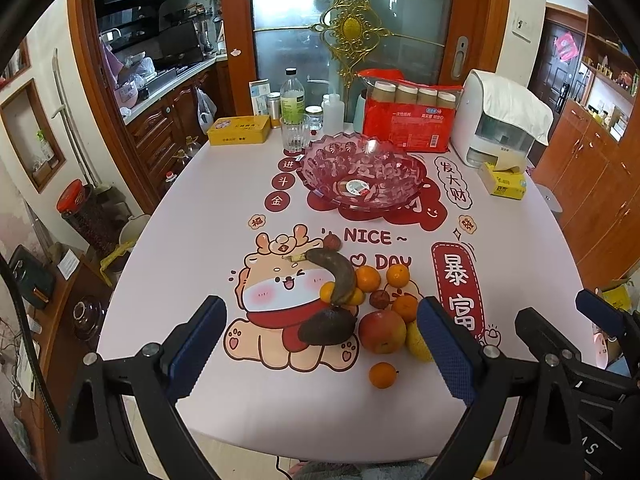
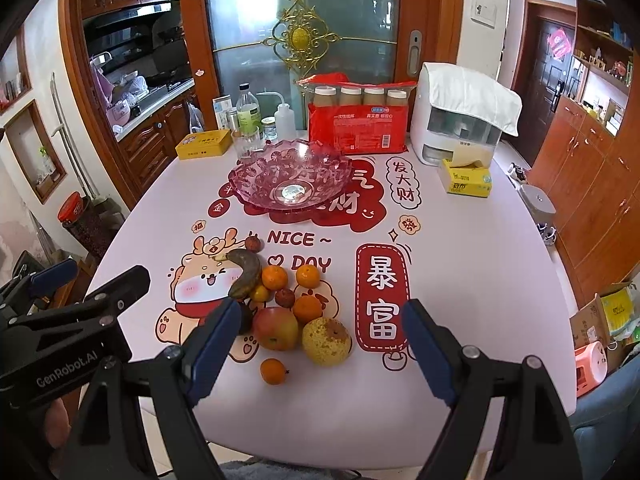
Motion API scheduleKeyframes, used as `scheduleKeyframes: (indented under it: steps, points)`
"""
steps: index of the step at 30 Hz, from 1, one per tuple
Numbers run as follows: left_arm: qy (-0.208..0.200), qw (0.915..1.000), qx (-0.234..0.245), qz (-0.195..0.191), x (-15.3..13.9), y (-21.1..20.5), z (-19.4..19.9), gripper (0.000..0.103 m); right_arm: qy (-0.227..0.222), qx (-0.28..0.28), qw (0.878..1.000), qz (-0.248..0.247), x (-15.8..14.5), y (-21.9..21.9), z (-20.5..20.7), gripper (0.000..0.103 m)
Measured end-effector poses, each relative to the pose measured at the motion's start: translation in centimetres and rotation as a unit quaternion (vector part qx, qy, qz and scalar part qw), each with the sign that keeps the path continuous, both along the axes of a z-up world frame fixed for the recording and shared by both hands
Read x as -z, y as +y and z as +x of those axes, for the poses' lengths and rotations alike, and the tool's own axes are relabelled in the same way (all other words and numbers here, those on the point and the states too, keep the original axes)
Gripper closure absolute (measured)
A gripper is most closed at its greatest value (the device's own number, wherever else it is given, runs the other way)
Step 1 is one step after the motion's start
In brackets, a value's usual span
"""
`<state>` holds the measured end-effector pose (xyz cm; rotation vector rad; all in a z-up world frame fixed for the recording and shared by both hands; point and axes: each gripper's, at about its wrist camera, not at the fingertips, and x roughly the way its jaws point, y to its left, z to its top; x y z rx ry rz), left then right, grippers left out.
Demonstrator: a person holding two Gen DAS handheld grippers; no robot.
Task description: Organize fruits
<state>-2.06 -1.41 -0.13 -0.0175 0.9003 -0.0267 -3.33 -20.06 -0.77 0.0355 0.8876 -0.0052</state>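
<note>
A pile of fruit lies on the near middle of the table: a dark overripe banana [image 1: 336, 276] [image 2: 246, 274], a dark avocado [image 1: 327, 326], a red apple [image 1: 382, 331] [image 2: 277, 328], a yellow pear [image 2: 327, 341], several oranges [image 1: 368, 279] [image 2: 275, 277] and one orange apart at the front [image 1: 383, 375] [image 2: 273, 371]. An empty pink glass bowl [image 1: 362, 172] [image 2: 290, 180] stands farther back. My left gripper [image 1: 320, 354] is open and empty just before the pile. My right gripper [image 2: 316, 354] is open and empty, also before the pile.
At the table's back stand a yellow tin [image 1: 239, 130], a glass [image 1: 295, 133], bottles [image 1: 292, 98], a red package [image 1: 408, 120], a white appliance [image 1: 500, 120] and a yellow tissue box [image 1: 503, 180]. The table's front edge is just below the grippers.
</note>
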Motion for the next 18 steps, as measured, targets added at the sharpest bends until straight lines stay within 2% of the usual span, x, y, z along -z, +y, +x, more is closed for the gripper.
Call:
scheduleKeyframes:
  steps: [18]
  points:
    - [0.0,1.0,0.0,0.007,-0.01,0.67,0.48,0.008,-0.004,-0.001,1.0,-0.005,-0.12,0.32,0.07,0.02]
